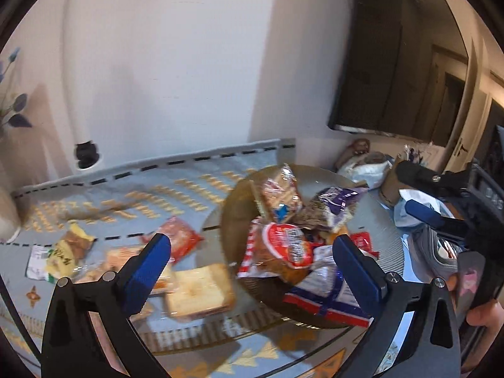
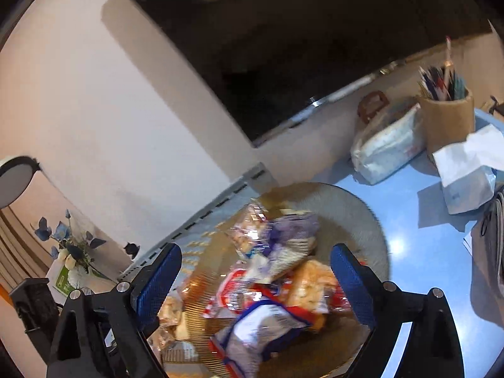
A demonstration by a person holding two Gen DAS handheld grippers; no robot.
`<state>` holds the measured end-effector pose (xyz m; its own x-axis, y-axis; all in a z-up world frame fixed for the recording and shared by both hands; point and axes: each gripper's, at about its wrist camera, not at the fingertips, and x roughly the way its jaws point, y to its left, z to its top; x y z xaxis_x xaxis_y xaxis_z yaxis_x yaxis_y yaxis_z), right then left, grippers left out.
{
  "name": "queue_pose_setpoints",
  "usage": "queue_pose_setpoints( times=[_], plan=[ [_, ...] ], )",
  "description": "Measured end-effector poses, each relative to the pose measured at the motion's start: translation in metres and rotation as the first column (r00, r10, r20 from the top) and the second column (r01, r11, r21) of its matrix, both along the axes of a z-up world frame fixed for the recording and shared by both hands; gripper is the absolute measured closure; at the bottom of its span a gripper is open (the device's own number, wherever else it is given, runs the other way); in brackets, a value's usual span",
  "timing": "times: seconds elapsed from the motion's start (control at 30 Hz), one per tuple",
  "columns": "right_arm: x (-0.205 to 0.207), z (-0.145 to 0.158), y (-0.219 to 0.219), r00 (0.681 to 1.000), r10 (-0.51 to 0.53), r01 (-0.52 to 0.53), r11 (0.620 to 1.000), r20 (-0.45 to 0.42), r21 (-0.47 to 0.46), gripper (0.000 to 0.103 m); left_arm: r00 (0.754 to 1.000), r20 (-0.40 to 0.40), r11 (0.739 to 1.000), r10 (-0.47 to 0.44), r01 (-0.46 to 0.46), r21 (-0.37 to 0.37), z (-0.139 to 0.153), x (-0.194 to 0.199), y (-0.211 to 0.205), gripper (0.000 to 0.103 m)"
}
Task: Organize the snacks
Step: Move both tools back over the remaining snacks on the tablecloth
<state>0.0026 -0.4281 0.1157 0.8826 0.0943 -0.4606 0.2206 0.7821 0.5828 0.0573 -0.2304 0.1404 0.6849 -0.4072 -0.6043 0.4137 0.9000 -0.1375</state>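
Left gripper (image 1: 252, 264) jaws wide apart, nothing between pads, poised above glass bowl (image 1: 382, 230) heaped with snack packets. Red-and-white packet (image 1: 280, 252) tops pile; purple packet (image 1: 334, 203) behind it. Bread slice packet (image 1: 200, 291), yellow packet (image 1: 67, 252) lie on patterned cloth (image 1: 176, 189) left of bowl. Right gripper (image 1: 441, 201) enters at right edge.

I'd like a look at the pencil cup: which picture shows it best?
The right wrist view: the pencil cup stands whole and sharp on the table, pencils sticking out. The left wrist view shows only a sliver behind the other tool.
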Motion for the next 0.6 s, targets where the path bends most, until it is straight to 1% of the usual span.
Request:
queue_pose_setpoints(
  times=[0.2,0.33,0.47,0.6],
  plan=[
    [0.010,0.028,0.060,0.997,0.068,-0.065,0.996,0.038,-0.062,0.008,0.996,0.010,0.996,0.089,-0.089,-0.003,0.008,0.010,0.060,0.000],
    [0.023,0.035,0.104,0.990,0.139,-0.136,0.987,0.032,-0.091,0.008,0.987,0.013,0.987,0.161,-0.161,-0.001,0.013,0.021,0.114,0.000],
    [0.042,0.027,0.153,0.978,0.208,-0.207,0.972,-0.004,-0.109,0.007,0.979,0.004,0.979,0.206,-0.206,0.002,0.011,0.035,0.162,0.000],
    [0.062,0.009,0.197,0.960,0.275,-0.280,0.952,-0.062,-0.125,0.007,0.959,-0.020,0.959,0.282,-0.282,0.002,0.002,0.048,0.211,0.000]
  ],
)
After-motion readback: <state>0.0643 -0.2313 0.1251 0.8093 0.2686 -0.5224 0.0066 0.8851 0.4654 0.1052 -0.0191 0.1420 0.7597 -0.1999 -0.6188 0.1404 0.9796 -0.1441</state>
